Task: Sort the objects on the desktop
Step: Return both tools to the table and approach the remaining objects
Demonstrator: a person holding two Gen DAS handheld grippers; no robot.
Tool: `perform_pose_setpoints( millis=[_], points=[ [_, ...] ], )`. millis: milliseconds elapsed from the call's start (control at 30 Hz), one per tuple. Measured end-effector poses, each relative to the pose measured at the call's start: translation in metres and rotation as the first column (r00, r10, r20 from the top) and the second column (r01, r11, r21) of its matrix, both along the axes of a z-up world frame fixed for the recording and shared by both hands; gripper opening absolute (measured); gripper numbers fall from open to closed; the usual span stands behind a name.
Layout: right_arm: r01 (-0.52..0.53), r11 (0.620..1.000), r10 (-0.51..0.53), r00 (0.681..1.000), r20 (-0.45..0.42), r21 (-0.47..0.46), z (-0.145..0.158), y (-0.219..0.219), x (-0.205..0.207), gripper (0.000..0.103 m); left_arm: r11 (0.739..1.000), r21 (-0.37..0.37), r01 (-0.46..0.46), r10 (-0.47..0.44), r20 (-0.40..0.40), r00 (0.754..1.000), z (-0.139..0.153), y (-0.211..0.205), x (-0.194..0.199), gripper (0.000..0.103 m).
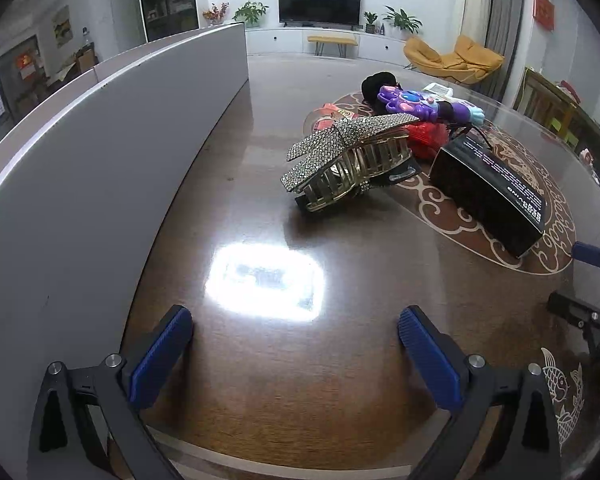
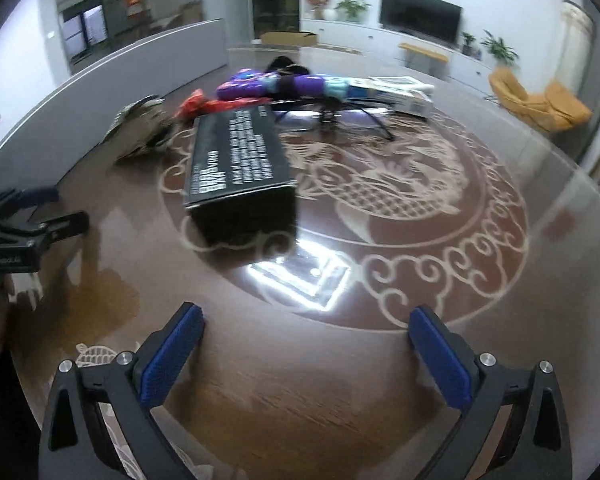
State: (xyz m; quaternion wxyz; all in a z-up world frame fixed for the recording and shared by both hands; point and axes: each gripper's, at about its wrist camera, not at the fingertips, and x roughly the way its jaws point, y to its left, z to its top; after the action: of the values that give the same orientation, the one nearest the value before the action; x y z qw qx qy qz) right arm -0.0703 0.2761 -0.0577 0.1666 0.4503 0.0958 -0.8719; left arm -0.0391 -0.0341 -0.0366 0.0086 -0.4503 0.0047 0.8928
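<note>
Desktop objects lie bunched on the far half of the round brown desk (image 1: pixel 260 360), over its pale scroll-patterned medallion. Nearest the left gripper (image 1: pixel 296 354) is a rhinestone hair claw (image 1: pixel 348 160), lying on its side with its long axis running from lower left to upper right in the left wrist view, teeth facing the camera. Just right of it sits a long black box (image 1: pixel 488 188) with white print on its top face; its long axis runs away from the right gripper (image 2: pixel 306 354), one short end turned toward that camera. Behind the claw, a red item (image 1: pixel 428 138) lies touching a purple toy (image 1: pixel 416 102), whose length runs left to right and ends in a pale blue tip. A black bundle (image 1: pixel 378 82) sits behind the toy, and a white flat box (image 2: pixel 400 92) lies at the far right of the pile. A dark thin-legged frame (image 2: pixel 332 108) stands in front of the toy in the right wrist view, which is motion-blurred. A grey partition panel (image 1: pixel 100 160) runs along the desk's left edge.

Both grippers hover low over bare desk with their blue-padded fingers (image 1: pixel 160 360) spread wide, grasping nothing; none of the boxes shows its contents.
</note>
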Motion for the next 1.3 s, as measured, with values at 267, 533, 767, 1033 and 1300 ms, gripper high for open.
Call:
perform_pose_setpoints(
  millis=[267,533,767,1033,1300],
  points=[
    [-0.009,1.000,0.009,1.000,0.002,-0.001,-0.004,0.003,-0.013,0.103,1.000,-0.001,-0.020,0.020,0.006,1.000,0.000,0.004,-0.002,0.103],
    [-0.009,1.000,0.009,1.000,0.001,-0.001,-0.004,0.003,-0.014,0.103,1.000,-0.001,-0.024,0.024,0.026,0.999,0.002,0.010,-0.007,0.103],
    [-0.009,1.000,0.009,1.000,0.001,-0.002,-0.004,0.003,-0.014,0.103,0.988,0.000,0.156,-0.155,0.026,0.988,0.003,0.027,-0.047,0.103],
    [-0.007,1.000,0.007,1.000,0.000,-0.003,-0.004,0.004,-0.014,0.103,0.984,0.004,0.179,-0.179,0.016,0.984,0.004,0.028,-0.071,0.103],
    [-0.006,1.000,0.006,1.000,-0.001,-0.003,-0.005,0.004,-0.013,0.103,0.984,0.004,0.179,-0.179,0.016,0.984,0.004,0.027,-0.071,0.103]
  ],
)
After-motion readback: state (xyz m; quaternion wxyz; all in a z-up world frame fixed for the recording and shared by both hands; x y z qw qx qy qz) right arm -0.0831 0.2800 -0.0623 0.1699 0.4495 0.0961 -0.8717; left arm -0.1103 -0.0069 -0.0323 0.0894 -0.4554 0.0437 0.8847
